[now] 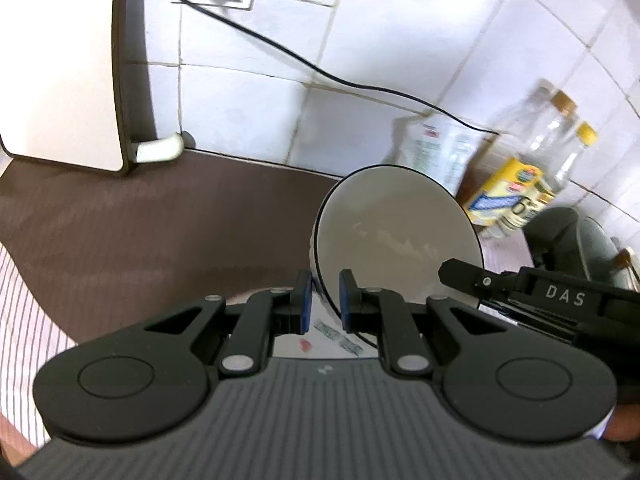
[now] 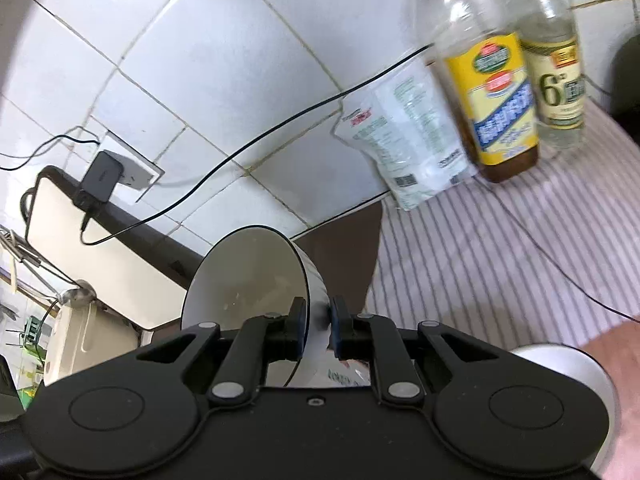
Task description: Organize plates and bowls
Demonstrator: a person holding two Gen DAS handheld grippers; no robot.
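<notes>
Bowls are gripped by both tools. The left tool (image 1: 325, 300) is clenched on the rim of a white bowl (image 1: 396, 232) with a dark edge line, which is tilted on its side, its opening turned to the camera, above the brown desk (image 1: 160, 232). The right tool (image 2: 318, 322) is clenched on the wall of a second white bowl (image 2: 248, 280), likewise tilted. Two bottles (image 2: 496, 100) and a white packet (image 2: 408, 136) are seen by the tiled wall (image 2: 200, 60).
</notes>
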